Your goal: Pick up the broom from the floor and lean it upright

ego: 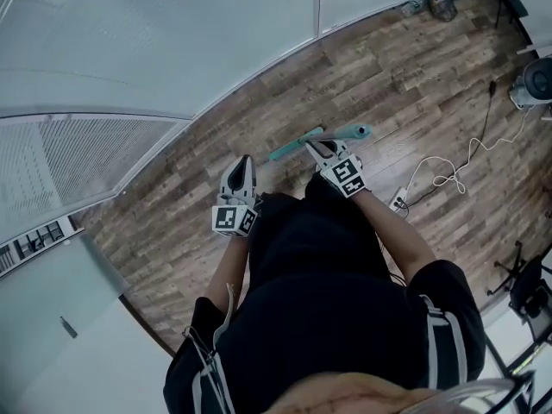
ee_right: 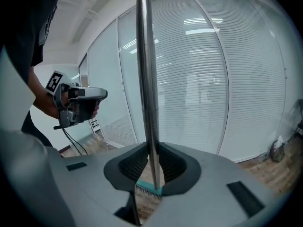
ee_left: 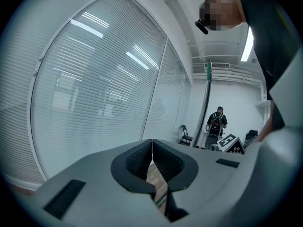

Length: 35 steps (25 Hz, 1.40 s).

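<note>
Two grippers, one broom

Head view: your right gripper (ego: 321, 148) holds the teal-headed, silver-poled broom (ego: 354, 132) over the wood-plank floor (ego: 414, 76), with your left gripper (ego: 243, 164) beside it.
Left gripper view: jaws pressed together, empty.
Right gripper view: jaws clamped on the upright pole.

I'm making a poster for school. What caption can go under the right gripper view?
Fingers of the right gripper clamp the broom by its pole, upright before a glass wall with blinds.

Office: glass partitions (ee_right: 227, 79) with blinds (ee_left: 94, 98), wood-plank floor (ego: 388, 84), chair (ee_left: 185, 135), strip ceiling light (ee_left: 246, 44).
</note>
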Available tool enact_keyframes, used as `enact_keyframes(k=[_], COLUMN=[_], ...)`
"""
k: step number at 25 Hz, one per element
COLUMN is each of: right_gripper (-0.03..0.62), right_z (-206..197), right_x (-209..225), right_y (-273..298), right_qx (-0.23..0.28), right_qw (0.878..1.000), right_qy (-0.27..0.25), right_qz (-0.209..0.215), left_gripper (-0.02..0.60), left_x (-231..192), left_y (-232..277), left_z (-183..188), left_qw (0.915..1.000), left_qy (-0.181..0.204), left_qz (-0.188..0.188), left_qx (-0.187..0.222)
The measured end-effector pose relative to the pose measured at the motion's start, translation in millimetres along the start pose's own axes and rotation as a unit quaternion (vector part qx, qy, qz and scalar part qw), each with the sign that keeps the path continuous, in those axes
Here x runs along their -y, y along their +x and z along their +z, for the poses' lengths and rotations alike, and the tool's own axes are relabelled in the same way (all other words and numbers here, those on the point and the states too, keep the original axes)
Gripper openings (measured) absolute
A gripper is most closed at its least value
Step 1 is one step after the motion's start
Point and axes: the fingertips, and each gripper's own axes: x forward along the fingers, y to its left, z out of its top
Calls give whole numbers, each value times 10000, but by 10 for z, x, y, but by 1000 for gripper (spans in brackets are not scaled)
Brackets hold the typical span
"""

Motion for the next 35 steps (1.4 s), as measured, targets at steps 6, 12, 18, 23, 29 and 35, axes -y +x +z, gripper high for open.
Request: enact_keyframes(k=[6, 12, 18, 23, 29, 35], right_gripper=[81, 81, 81, 81, 81, 81], right_z=[122, 67, -78, -258, -471, -1070], right_x=[774, 1416, 2191, 2774, 3521, 4101], right_y=[-102, -30, 368, 1032, 1606, 2299], right_qx=[-24, -203, -668, -1123, -1560, -1831], right_qw=[9995, 9973, 9942, 9910, 9848, 9813], right_qy=[-26, 230, 181, 180, 255, 363], right_qz=[-305, -674, -818, -709, -717, -479], left_gripper=[20, 20, 20, 20, 20, 20], left_x=[156, 204, 119, -11, -284, -675], left_y=[463, 993, 1887, 2682, 3422, 4275], left_z=[46, 11, 32, 119, 28, 200], left_qw=[9998, 9990, 9972, 9933, 9882, 9909], left_qy=[84, -83, -216, -196, -442, -337], left_qz=[-188, -428, -700, -1086, -1316, -1286], left_qx=[-70, -132, -132, -341, -641, -218])
